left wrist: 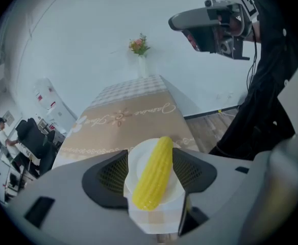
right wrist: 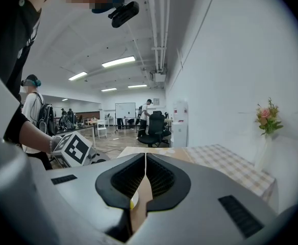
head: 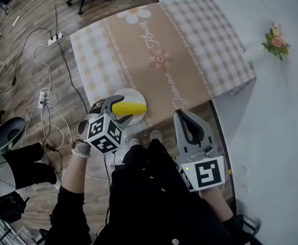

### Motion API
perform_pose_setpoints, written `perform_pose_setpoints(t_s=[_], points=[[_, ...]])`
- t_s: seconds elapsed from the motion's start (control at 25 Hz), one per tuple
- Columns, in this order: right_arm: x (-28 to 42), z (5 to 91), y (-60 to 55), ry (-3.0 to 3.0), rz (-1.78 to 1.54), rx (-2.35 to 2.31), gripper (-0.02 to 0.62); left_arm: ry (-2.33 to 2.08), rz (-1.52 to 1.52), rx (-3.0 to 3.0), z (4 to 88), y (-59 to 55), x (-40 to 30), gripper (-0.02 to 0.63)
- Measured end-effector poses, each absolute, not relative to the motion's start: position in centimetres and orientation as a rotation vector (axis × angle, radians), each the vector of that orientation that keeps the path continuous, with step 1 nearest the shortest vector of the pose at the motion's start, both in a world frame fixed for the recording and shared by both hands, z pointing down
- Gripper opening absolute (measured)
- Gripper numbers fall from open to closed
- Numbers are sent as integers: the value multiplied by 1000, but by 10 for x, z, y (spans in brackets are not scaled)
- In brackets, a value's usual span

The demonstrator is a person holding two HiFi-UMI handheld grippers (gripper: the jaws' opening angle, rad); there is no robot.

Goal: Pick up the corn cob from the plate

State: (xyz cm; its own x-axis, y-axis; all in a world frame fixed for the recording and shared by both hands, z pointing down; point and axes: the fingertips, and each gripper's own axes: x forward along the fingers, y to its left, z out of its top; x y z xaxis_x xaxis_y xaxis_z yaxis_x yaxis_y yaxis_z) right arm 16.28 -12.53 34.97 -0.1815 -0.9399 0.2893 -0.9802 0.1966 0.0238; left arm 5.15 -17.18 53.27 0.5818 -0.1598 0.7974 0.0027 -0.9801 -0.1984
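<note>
The left gripper (left wrist: 150, 162) stands wide apart, one pad on each side of the corn cob (left wrist: 153, 173). White plate (left wrist: 133, 162) shows between the left pad and the cob, so that pad is off it. The cob's far end lies close against the right pad (whether it touches I cannot tell). The right gripper (right wrist: 145, 160) is closed, pad against pad, with nothing between.

In the head view the plate (head: 133, 97) sits at the near edge of the desk (head: 179, 60), toward its left corner. The left gripper (head: 119, 111) reaches in from over that edge. The cloth beyond the plate lies bare up to the far end, and the wall runs along the desk's right side. The right gripper (head: 184, 117) hangs off the near edge, well apart from the plate.

The corn cob (head: 130, 107) lies on the plate, its long axis roughly along the desk's near edge. Seen from the left gripper it runs lengthwise between the jaws and slants right at its far end.
</note>
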Motion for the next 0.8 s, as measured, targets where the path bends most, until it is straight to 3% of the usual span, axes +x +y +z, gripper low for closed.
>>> perform_pose_setpoints(t_s=[0.8], points=[[164,359,-113,-2184,280,1861,43,-249,-1615,-2409,611,-165,51,282]])
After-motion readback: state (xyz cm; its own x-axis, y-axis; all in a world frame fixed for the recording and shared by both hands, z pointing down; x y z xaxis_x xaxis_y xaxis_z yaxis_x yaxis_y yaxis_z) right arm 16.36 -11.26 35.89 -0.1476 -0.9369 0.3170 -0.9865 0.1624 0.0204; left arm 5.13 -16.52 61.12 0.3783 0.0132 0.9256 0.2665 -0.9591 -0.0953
